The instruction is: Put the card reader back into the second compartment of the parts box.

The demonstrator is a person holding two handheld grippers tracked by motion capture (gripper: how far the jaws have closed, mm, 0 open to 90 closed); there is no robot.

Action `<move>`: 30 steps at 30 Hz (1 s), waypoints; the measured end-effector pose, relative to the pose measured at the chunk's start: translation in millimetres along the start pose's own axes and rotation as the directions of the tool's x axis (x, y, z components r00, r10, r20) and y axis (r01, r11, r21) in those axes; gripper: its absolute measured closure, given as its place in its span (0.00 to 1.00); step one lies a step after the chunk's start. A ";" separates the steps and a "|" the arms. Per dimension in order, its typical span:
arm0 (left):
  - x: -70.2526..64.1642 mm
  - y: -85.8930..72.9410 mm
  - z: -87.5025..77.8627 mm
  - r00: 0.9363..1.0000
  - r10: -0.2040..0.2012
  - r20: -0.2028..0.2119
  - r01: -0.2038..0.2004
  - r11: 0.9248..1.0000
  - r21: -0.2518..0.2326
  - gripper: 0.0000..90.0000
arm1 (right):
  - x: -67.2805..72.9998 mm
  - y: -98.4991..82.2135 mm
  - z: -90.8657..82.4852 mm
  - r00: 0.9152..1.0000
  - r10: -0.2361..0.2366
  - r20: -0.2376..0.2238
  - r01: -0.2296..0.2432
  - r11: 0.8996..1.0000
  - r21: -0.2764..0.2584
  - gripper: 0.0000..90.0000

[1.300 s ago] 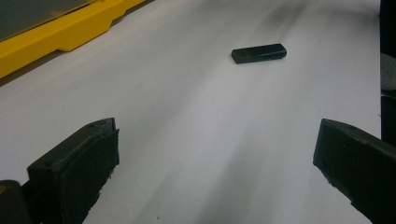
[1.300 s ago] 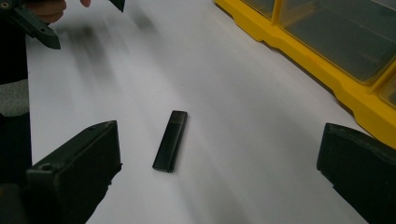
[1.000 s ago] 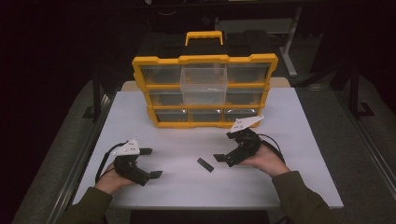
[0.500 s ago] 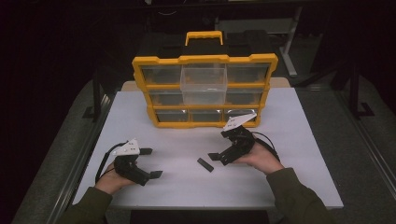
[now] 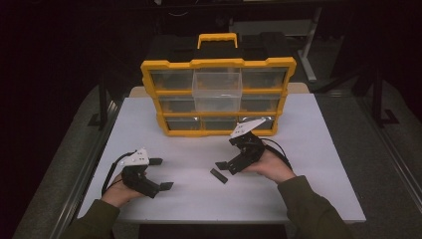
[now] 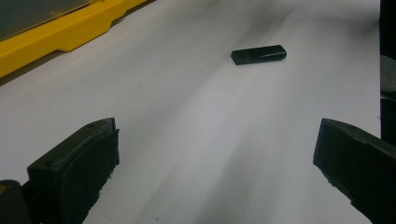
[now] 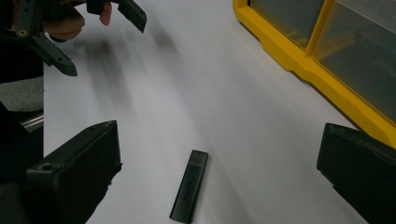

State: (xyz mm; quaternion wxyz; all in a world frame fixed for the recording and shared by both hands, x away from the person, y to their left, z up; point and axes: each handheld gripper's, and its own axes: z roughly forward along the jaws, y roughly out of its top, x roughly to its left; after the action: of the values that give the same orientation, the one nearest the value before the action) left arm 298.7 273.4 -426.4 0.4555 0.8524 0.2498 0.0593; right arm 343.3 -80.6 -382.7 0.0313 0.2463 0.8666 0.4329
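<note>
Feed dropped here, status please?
Both grippers open: left gripper idle, right gripper beside the black stick, not gripping. Nothing in the way.

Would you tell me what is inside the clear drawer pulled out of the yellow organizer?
The clear drawer juts from the yellow organizer. Nothing is visible through its front wall; its floor and rear are hidden, so small contents cannot be ruled out.

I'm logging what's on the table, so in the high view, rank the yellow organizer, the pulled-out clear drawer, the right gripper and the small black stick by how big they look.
1. yellow organizer, clearly largest.
2. clear drawer, set into its front.
3. right gripper, smaller than the drawer.
4. black stick, smallest, lying flat on the table.
</note>
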 end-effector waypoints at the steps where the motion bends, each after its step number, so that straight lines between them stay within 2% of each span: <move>1: 0.0 0.0 0.0 1.000 0.000 0.000 0.000 1.000 0.000 0.00 | 0.4 1.0 0.7 1.000 -0.001 -0.001 0.001 1.000 0.001 0.00; 20: 0.0 0.0 -0.3 1.000 0.000 -0.001 0.000 1.000 -0.001 0.00 | 6.8 15.5 16.6 0.999 -0.027 -0.025 0.028 0.999 0.018 0.00; 25: 0.1 0.0 -0.5 1.000 0.000 -0.002 0.000 1.000 -0.002 0.00 | 7.2 14.2 18.4 0.999 -0.023 -0.024 0.024 0.999 0.046 0.00; 30: -0.2 0.1 -0.7 1.000 0.001 -0.002 -0.001 1.000 -0.002 0.00 | 7.6 11.9 20.3 0.999 -0.030 -0.017 0.031 0.997 0.064 0.06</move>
State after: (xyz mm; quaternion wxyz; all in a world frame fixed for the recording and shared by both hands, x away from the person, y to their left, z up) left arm 298.4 273.8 -425.9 0.4561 0.8520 0.2497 0.0606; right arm 346.8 -56.2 -385.0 0.0227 0.2306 0.8839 0.4062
